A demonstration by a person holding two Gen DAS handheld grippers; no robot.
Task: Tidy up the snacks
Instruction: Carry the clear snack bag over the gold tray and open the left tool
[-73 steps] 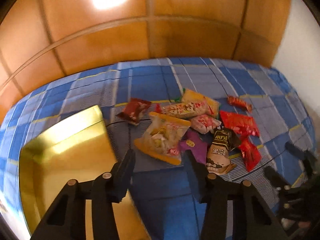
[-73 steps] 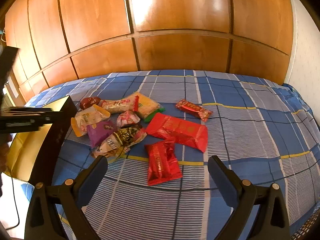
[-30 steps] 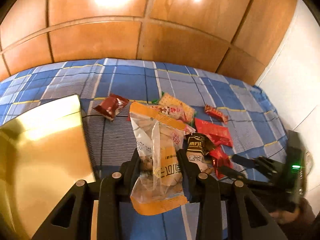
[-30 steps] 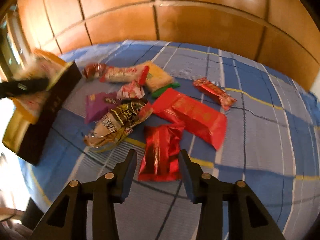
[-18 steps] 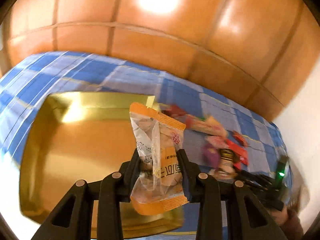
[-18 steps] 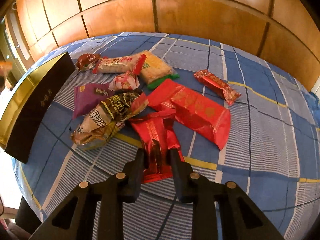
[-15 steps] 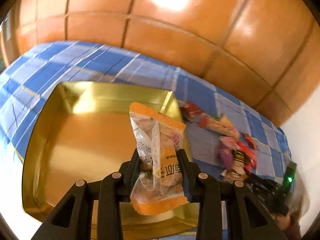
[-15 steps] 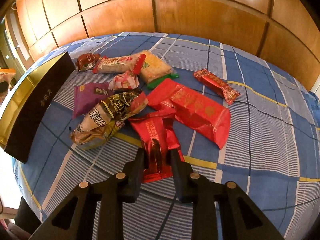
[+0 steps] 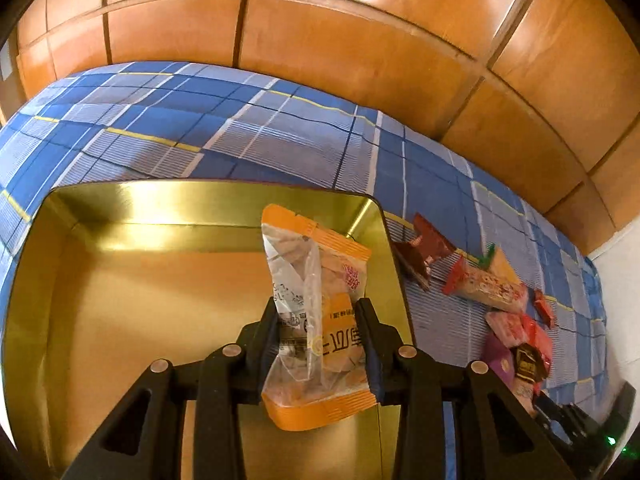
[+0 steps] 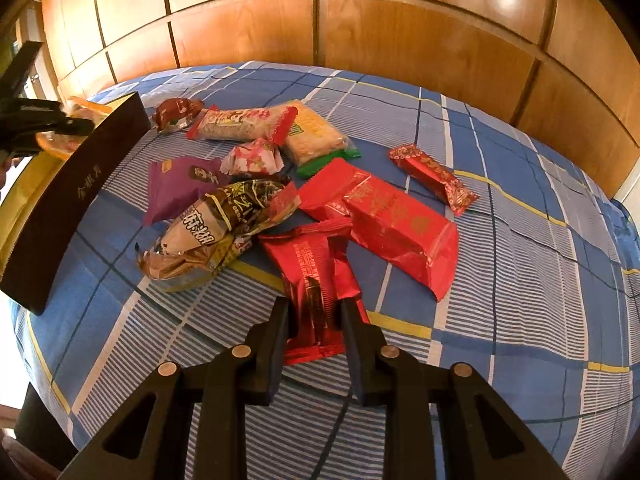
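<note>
Over the gold tray [image 9: 120, 320] at the bed's edge, left gripper [image 9: 320, 320] pinches an orange packet [image 9: 316, 312]; right gripper [image 10: 314, 316] clamps a red packet [image 10: 316, 276] on the bedspread [image 10: 520, 280], other snacks [image 10: 248, 160] scattered beyond.

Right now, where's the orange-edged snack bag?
In the left wrist view, the orange-edged snack bag is clamped in the left gripper, over the right part of the gold tray.

Left gripper [image 9: 320, 320] clamps orange snack packet [image 9: 316, 320] above gold tray [image 9: 120, 300].
</note>
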